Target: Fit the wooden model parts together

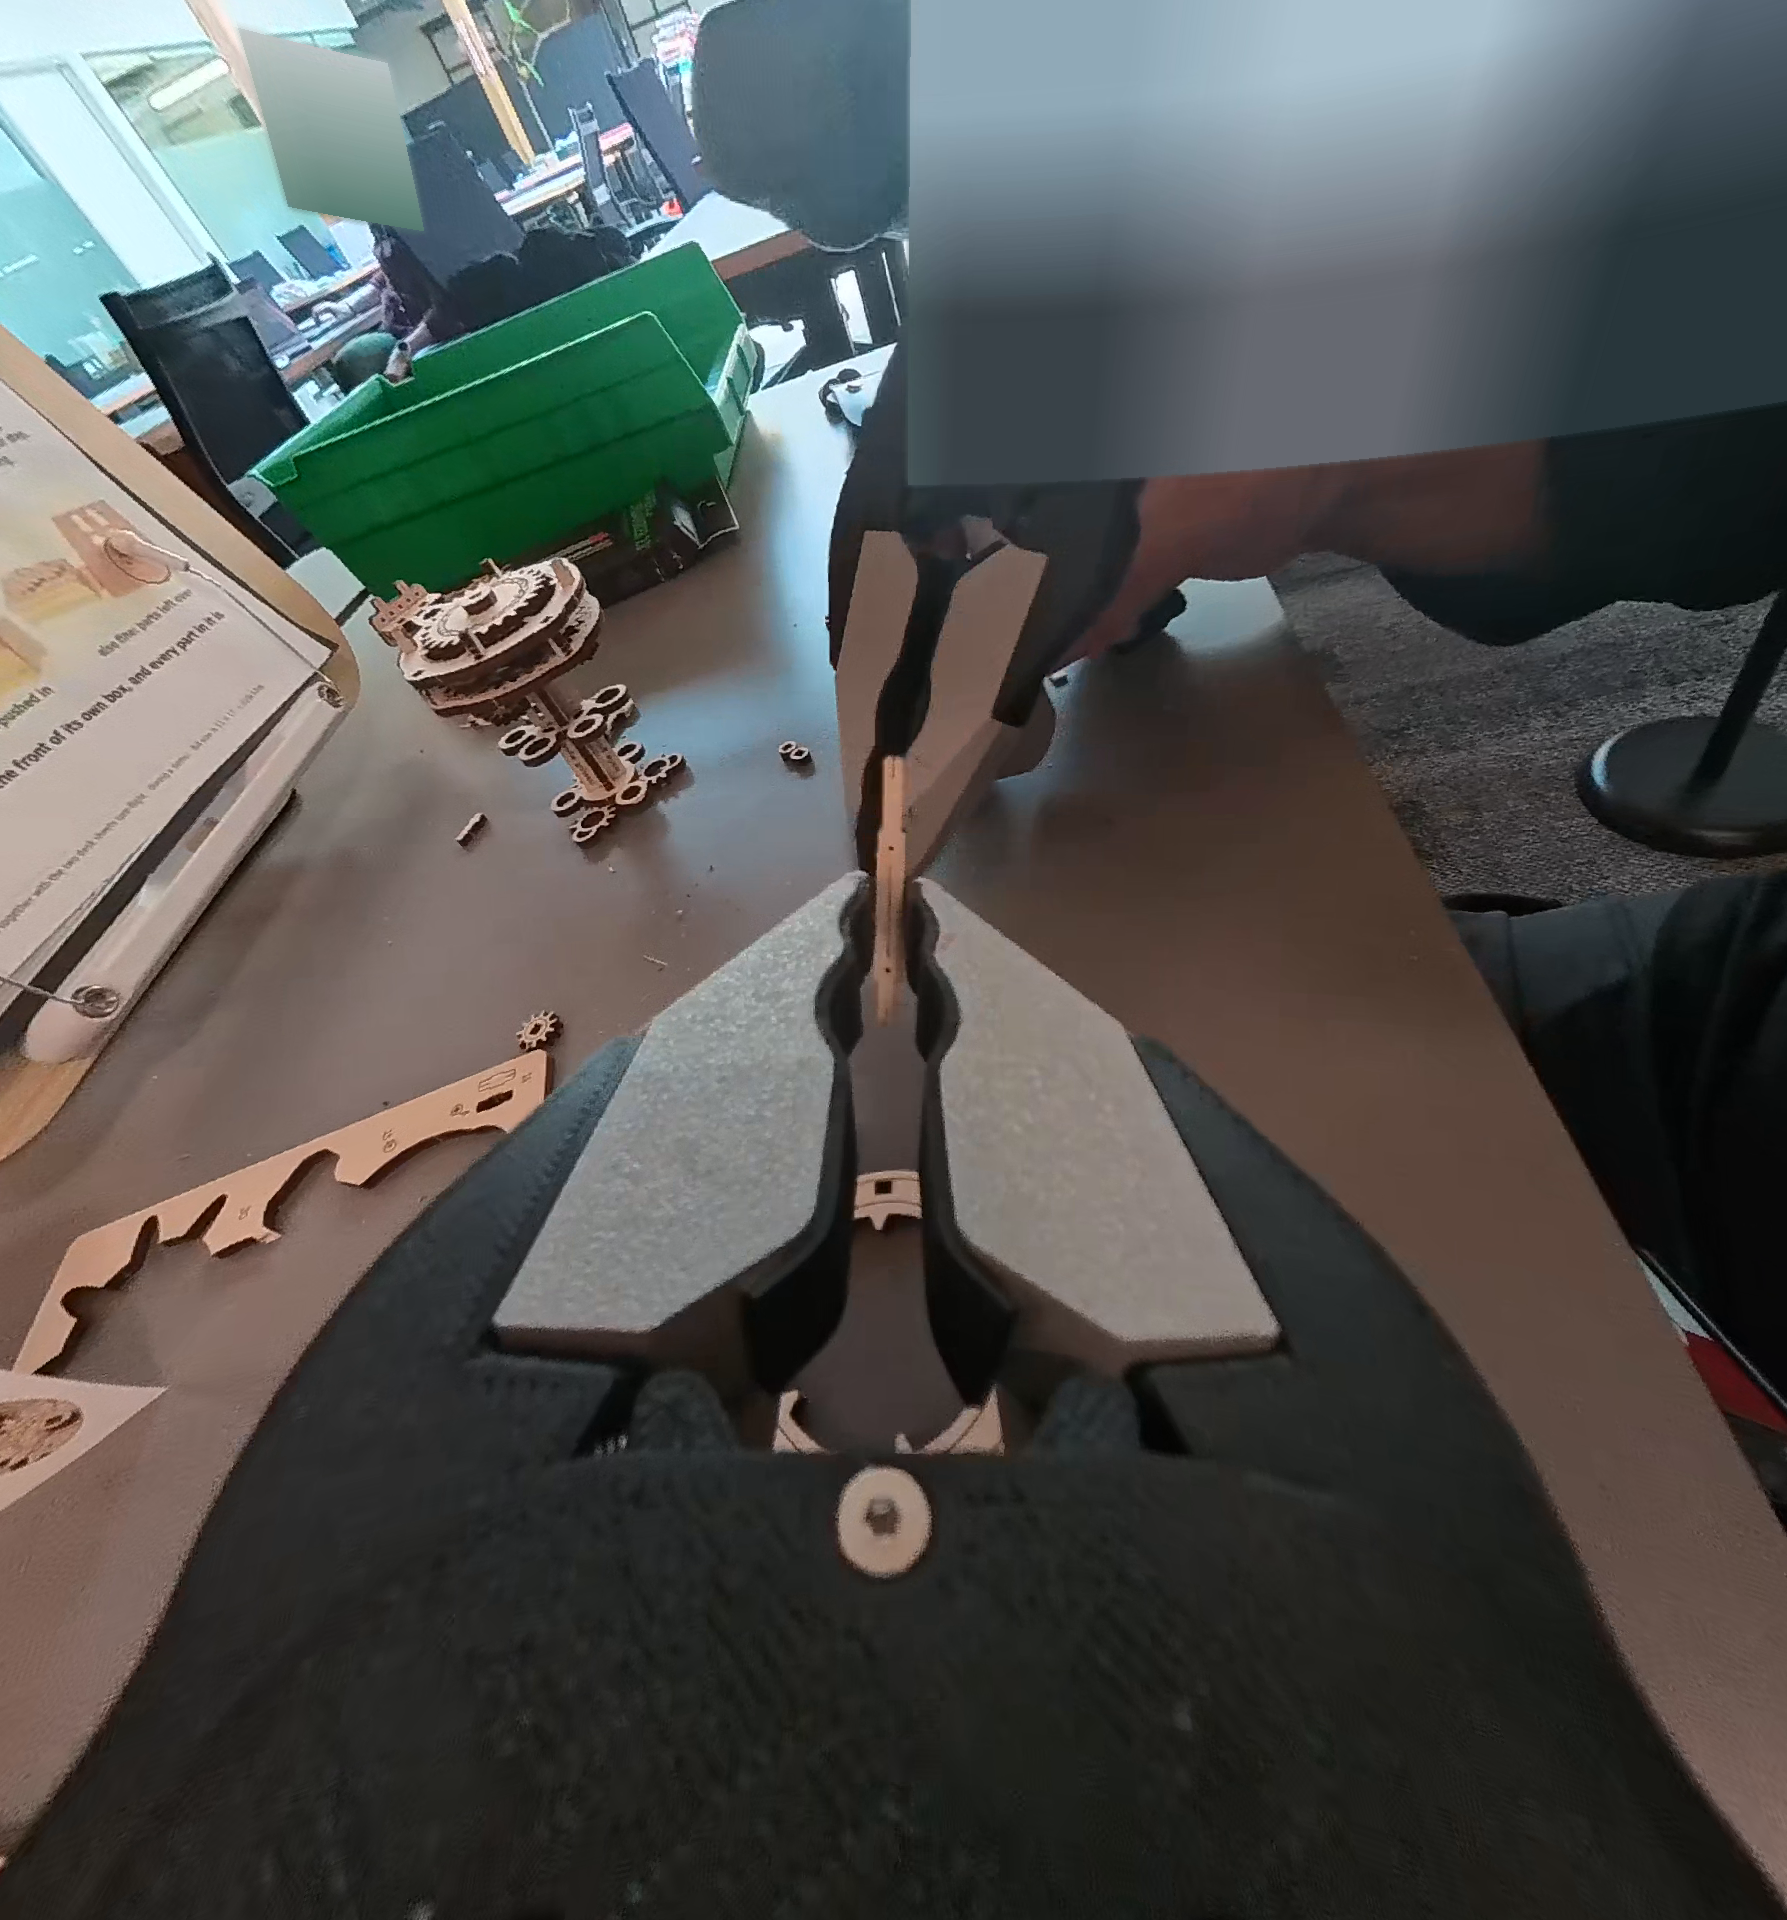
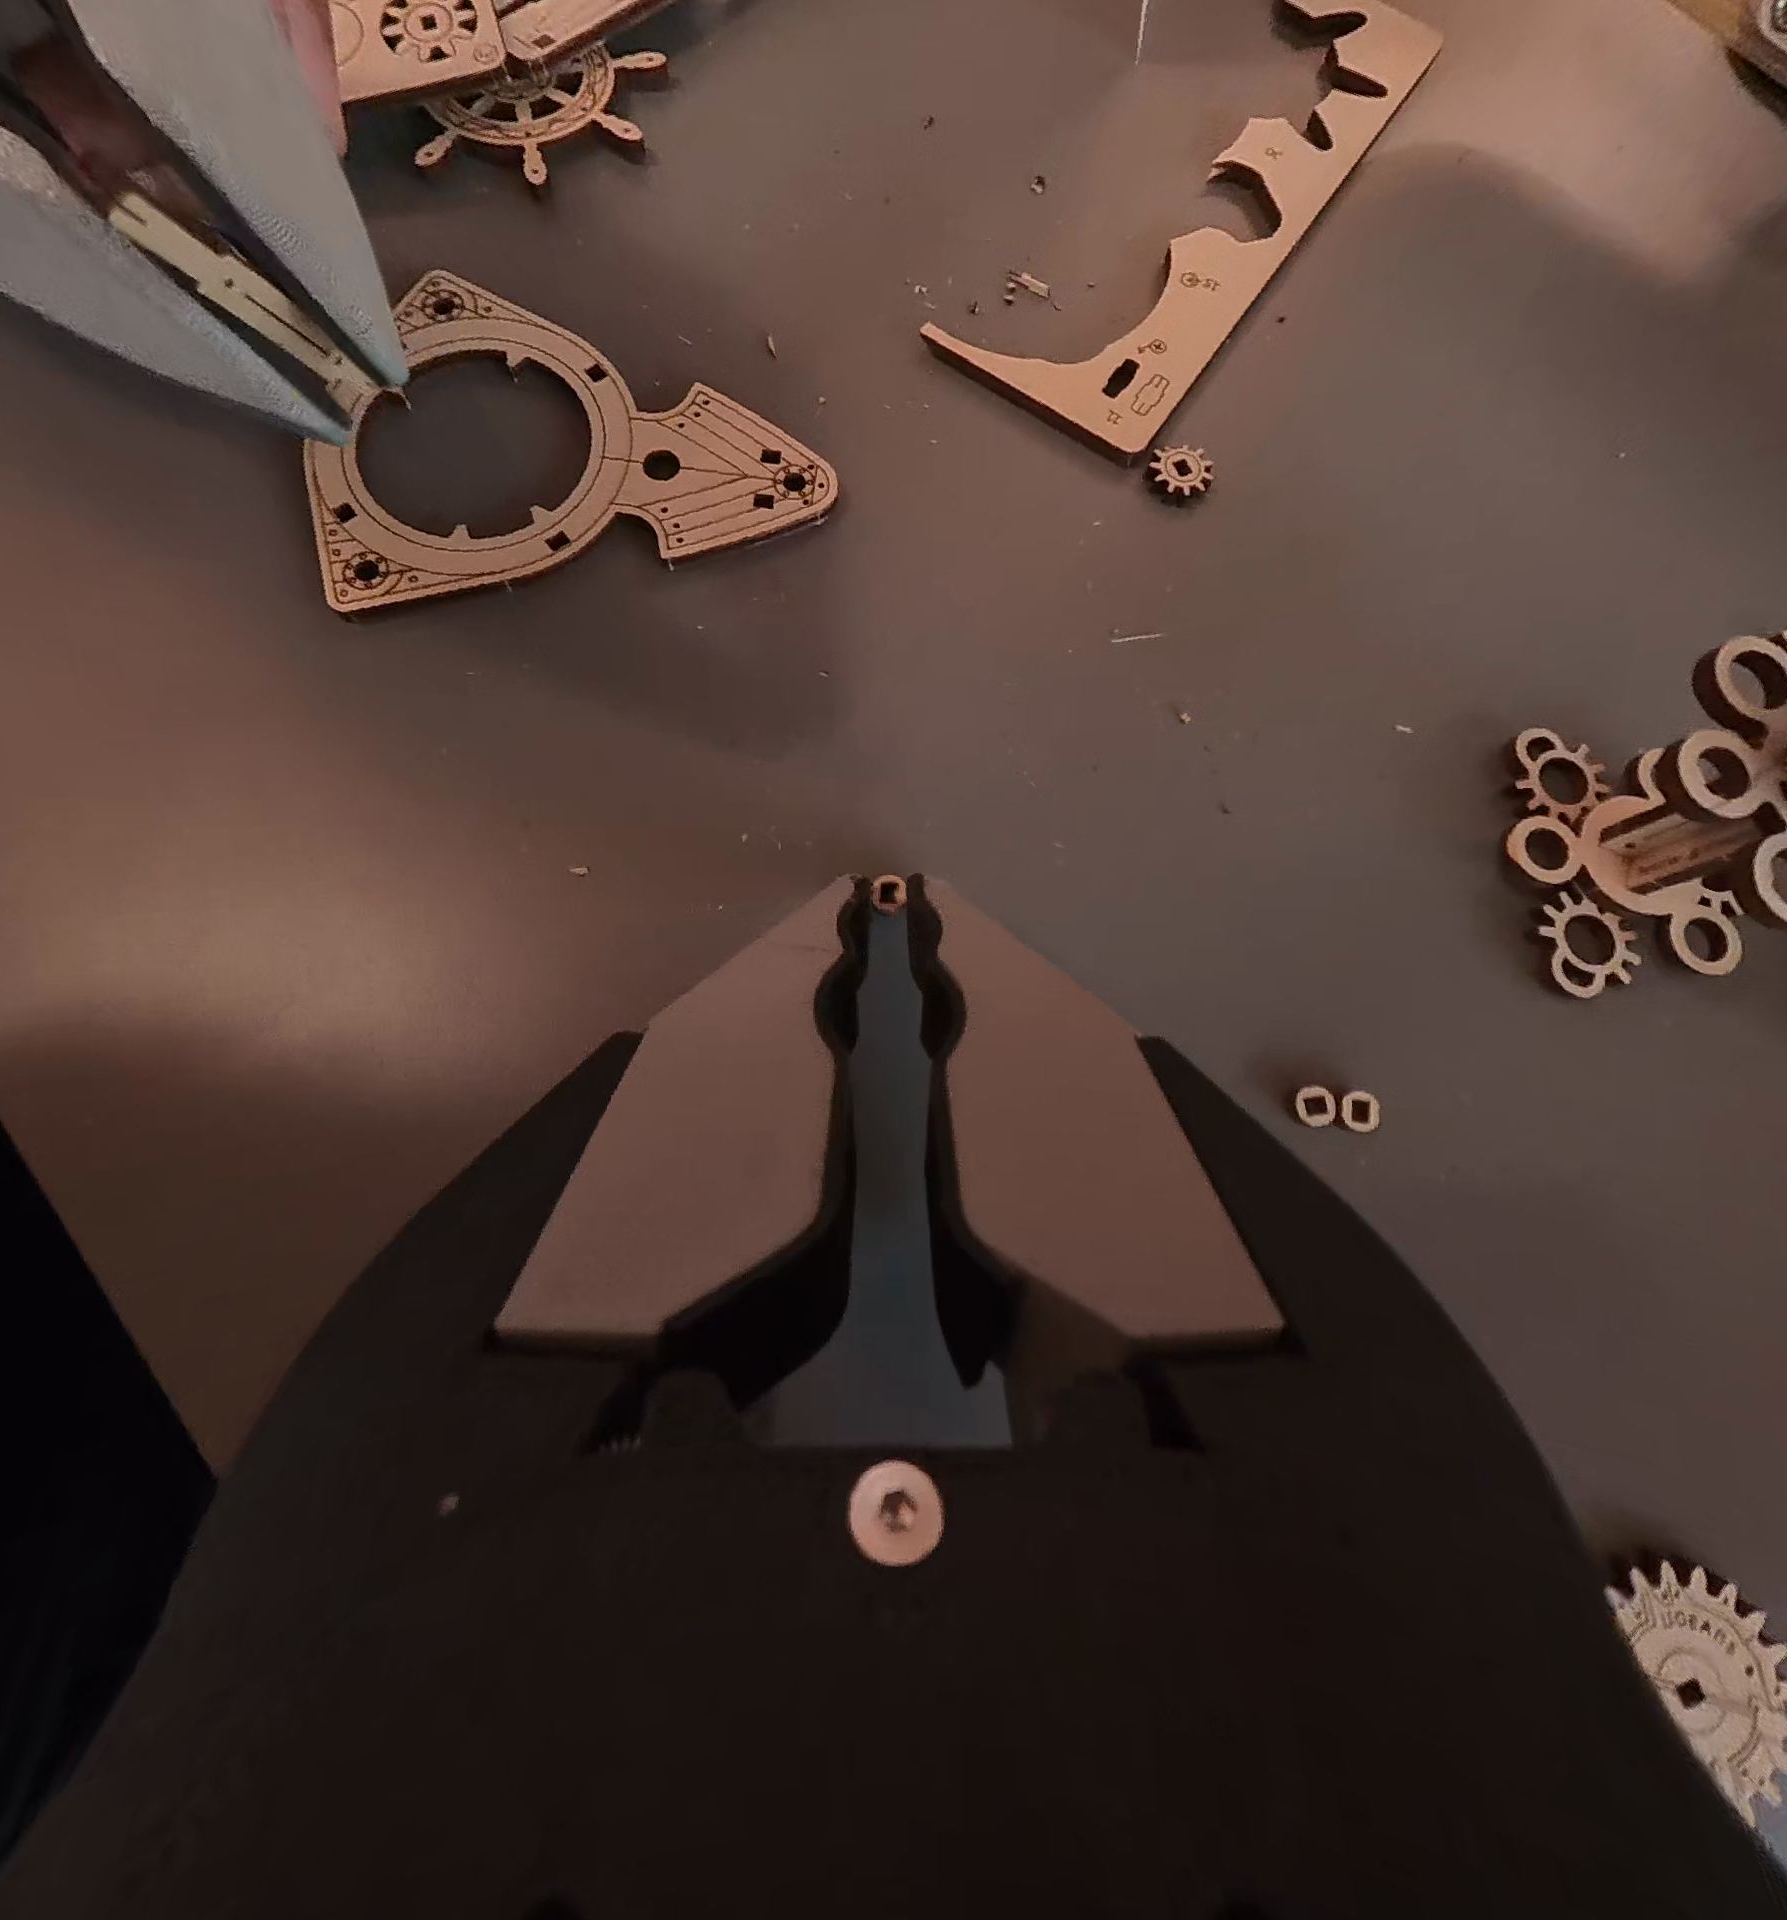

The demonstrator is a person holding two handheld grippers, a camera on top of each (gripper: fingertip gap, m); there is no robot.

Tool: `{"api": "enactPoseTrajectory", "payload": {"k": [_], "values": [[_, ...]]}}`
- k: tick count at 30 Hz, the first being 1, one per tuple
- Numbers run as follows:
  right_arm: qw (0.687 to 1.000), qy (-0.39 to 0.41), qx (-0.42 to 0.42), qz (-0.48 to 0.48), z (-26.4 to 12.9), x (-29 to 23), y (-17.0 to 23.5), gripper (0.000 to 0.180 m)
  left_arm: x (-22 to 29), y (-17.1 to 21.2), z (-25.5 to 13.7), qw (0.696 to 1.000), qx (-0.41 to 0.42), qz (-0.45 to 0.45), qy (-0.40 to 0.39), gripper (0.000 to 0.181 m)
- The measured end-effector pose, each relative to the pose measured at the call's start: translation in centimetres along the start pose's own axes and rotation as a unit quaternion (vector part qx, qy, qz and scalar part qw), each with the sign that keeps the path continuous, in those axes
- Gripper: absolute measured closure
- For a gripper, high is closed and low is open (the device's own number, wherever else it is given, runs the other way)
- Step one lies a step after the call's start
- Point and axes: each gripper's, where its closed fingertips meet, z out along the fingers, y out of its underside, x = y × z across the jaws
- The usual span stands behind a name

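Across the dark worktop lie laser-cut wooden model parts. At the far left in the left wrist view stands a green plastic bin, and near it a half-built gear assembly lies on its side. Nearer, at the left edge, a tilted instruction sheet leans in a stand. A punched-out wooden sheet remnant lies flat on the near left of that view.

In the right wrist view, a flat ringed plate with a big round hole rests far left on the worktop. A ship's wheel piece lies beyond it at the top edge. A small gear sits just beside the corner of the sheet remnant. Two tiny square rings lie side by side, near right.

The left tongs are closed on a thin wooden strip, held edge-on; in the right wrist view its tip touches the inner rim of the ringed plate's hole. The right tongs pinch a tiny wooden ring at their tips, well apart from the plate.
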Motion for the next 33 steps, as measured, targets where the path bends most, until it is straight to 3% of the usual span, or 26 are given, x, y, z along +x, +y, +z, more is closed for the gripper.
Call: {"api": "enactPoseTrajectory", "payload": {"k": [3, 5, 10, 17, 33], "values": [[0.999, -0.03, 0.013, -0.023, 0.0, -0.9, -0.6, 0.177, 0.2, -0.1, 0.0, 1.0, 0.002, -0.002, 0.007, 0.178], [0.993, -0.052, 0.075, -0.078, -0.9, -2.3, -2.7, 0.177, 0.3, -0.2, -0.1, 1.0, 0.007, -0.011, 0.015, 0.178], [0.944, -0.046, 0.221, -0.24, -5.1, -5.2, -8.6, 0.177, 0.2, -0.5, -0.6, 0.999, 0.025, -0.02, 0.027, 0.178], [0.924, -0.065, 0.232, -0.297, -6.0, -7.4, -11.2, 0.177, -0.5, -1.2, -1.2, 0.998, 0.062, 0.027, 0.001, 0.178], [0.915, -0.073, 0.224, -0.328, -6.2, -8.1, -11.0, 0.177, 0.2, -2.1, -1.4, 0.995, 0.092, 0.042, 0.016, 0.178]]}}
